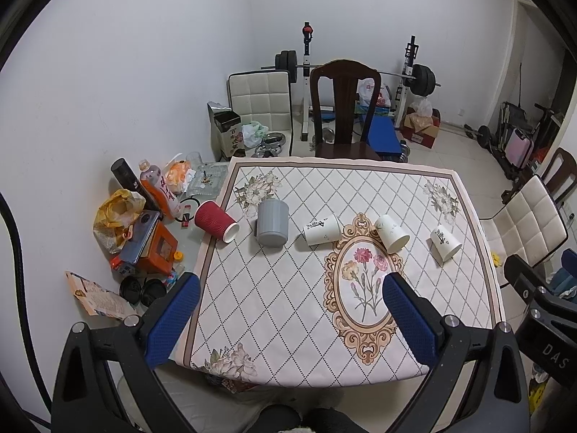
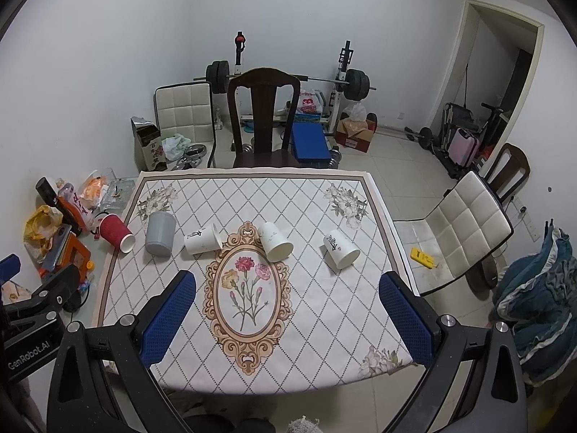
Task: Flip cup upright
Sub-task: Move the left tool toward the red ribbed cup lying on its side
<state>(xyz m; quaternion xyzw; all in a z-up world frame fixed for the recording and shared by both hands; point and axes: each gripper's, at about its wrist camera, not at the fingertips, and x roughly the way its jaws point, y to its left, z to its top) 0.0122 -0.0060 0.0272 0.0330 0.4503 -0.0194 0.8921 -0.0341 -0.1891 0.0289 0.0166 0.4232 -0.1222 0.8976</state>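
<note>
Several cups lie on their sides in a row across the floral tablecloth [image 1: 288, 306] [image 2: 324, 306]: a red ribbed cup [image 1: 215, 222] [image 2: 116, 232] at the left edge, a grey cup [image 1: 272, 222] [image 2: 160, 233], and three white paper cups [image 1: 321, 230] [image 1: 391, 232] [image 1: 445, 244], which also show in the right wrist view [image 2: 202, 239] [image 2: 275, 241] [image 2: 340, 249]. My left gripper [image 1: 288, 292] is open and empty, above the near part of the table. My right gripper [image 2: 286, 290] is open and empty, likewise well short of the cups.
Clutter sits at the table's left: bottles [image 1: 160, 187], a yellow bag [image 1: 115, 213], an orange box [image 1: 158, 249]. A dark wooden chair [image 1: 342, 108] stands behind the table, a white padded chair [image 2: 465, 231] to the right. A barbell rack [image 1: 414, 75] is at the back wall.
</note>
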